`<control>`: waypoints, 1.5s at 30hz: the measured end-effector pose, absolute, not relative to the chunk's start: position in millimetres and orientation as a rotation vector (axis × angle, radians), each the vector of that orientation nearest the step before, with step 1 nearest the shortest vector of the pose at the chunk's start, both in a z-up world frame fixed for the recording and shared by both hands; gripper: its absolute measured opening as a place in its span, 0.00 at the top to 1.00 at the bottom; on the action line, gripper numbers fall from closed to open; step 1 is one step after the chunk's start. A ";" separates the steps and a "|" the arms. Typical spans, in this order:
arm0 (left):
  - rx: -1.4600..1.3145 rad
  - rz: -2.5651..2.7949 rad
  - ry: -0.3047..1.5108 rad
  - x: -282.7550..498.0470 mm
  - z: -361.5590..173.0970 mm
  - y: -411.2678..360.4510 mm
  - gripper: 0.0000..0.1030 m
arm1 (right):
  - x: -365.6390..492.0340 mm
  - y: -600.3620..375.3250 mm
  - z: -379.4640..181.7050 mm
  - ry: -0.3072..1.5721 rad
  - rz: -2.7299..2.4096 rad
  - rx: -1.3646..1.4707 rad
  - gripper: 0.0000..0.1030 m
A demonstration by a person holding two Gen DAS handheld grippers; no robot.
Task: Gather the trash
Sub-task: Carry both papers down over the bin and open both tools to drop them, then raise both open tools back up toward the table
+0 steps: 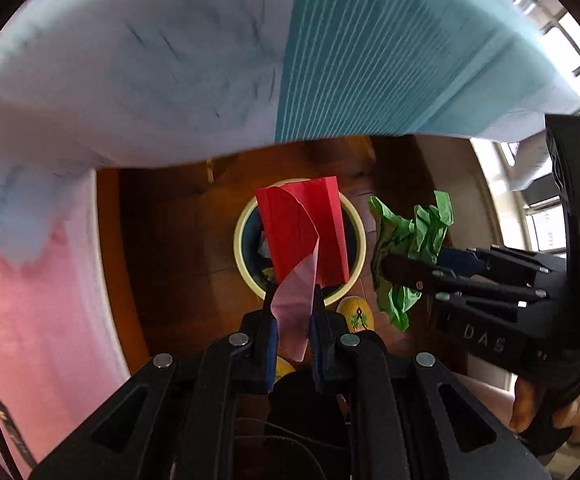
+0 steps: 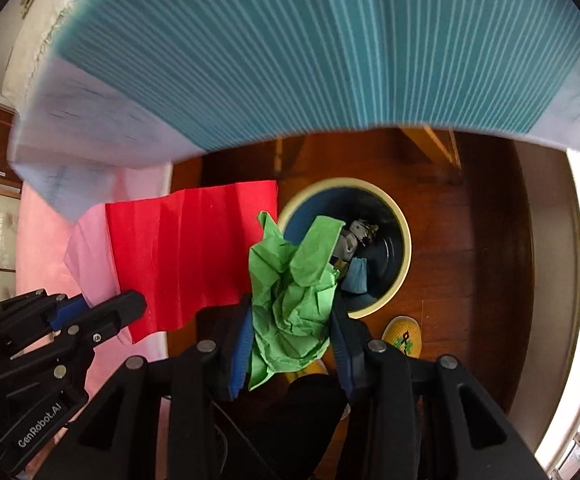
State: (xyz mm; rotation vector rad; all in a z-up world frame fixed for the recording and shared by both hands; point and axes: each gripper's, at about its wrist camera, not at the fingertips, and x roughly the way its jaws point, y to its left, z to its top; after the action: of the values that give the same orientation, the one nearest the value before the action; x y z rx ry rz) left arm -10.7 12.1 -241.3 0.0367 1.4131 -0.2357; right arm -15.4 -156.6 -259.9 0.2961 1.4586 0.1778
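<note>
Red paper (image 1: 303, 232) pinched in the left gripper (image 1: 293, 300), green wad (image 2: 290, 292) clamped in the right gripper (image 2: 293, 312); either could flutter past the bin (image 2: 403, 240).

Daylight: overexposed barred window (image 1: 569, 52) at right. Motion blur: striped teal cloth (image 2: 329, 48). Fisheye bending, dark corners.

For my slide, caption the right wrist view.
Right tool carries crumpled green paper above the bin.

Both tongs, left (image 1: 293, 300) and right (image 2: 293, 312), point down, clamped.
</note>
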 end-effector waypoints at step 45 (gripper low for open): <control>-0.111 0.021 1.306 -12.9 -249.1 44.3 0.33 | -4.5 -171.1 -279.9 1.397 0.168 0.346 0.32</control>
State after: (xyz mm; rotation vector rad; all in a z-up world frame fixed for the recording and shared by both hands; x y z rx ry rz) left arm -12.9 44.3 -249.1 -0.1112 1.3055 0.0213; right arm -4.5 -171.1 -279.9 0.3461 1.3971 0.1682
